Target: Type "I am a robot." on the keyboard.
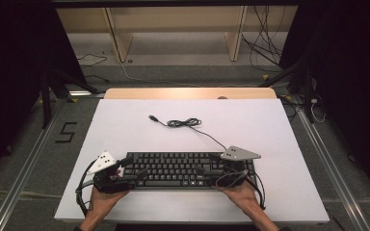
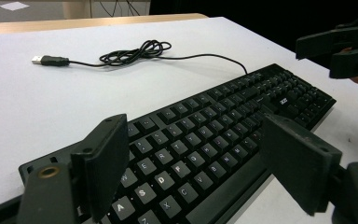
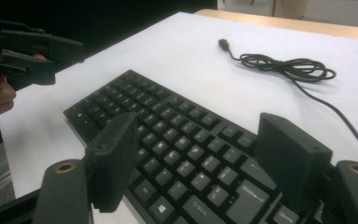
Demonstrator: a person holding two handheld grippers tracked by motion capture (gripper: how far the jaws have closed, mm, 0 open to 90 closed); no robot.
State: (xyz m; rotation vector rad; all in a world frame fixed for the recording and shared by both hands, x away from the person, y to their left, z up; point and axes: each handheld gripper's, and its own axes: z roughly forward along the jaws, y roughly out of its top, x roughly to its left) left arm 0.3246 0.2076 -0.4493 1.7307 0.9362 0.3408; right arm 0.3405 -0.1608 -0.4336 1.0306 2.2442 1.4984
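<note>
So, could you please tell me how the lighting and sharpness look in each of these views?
High view: the white table is evenly lit, the surroundings dark, and the keyboard is small and soft. Left gripper view: the cable and key letters read clearly, with mild sheen on the keys. Right gripper view: the near jaws look slightly soft, and the far background is blurred.

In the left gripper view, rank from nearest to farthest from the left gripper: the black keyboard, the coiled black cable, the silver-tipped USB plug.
1. Black keyboard: directly under the left gripper, between its open jaws.
2. Coiled black cable: on the white table beyond the keyboard.
3. Silver-tipped USB plug: at the far left; only slightly farther than the coil.
</note>
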